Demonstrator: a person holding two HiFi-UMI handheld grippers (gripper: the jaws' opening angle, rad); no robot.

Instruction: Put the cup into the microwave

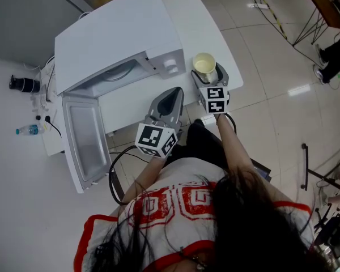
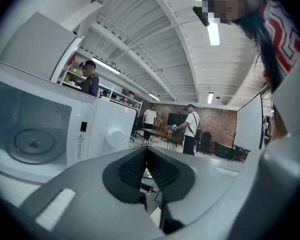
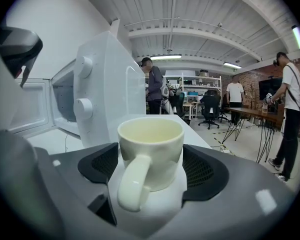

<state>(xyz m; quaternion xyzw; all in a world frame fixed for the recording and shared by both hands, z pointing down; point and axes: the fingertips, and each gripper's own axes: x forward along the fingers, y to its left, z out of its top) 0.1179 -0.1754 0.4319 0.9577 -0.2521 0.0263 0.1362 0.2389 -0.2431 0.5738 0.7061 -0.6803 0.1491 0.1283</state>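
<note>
Flagging risks first, then materials.

- Right gripper (image 3: 151, 159) is spread wide and straddles the cup (image 1: 204, 64). A pad sits close on each side, and I don't read either as pressing yet. The cup stands upright on the table (image 1: 199, 16), just right of the microwave (image 1: 119, 38), not in it.
- Left gripper (image 2: 146, 154) has its jaws pressed together on nothing and hangs in front of the open cavity.
- Slip risk: the cup wall is round, glazed and smooth, so it looks slick. Closing off-centre would likely spin or tip it.
- The handle (image 3: 132, 184) points back at the gripper body and could foul the throat if the jaws go in deeper.
- Clip risk: the path to the cavity rounds the control-panel corner with its knobs (image 3: 82, 106). A low or tight swing knocks the cup against it.
- The left gripper sits in that path and should clear out first.
- The door (image 1: 85, 140) is swung fully open to the left, so it's no obstacle.

Materials:
- Cup: cream ceramic, thick rim, looped handle, looks empty.
- Pads: dark, ribbed, rubbery.
- Gripper shells: matte grey plastic.
- Microwave: boxy, white.
- Turntable (image 2: 34, 143): round glass.
- Table: smooth and white.
</note>
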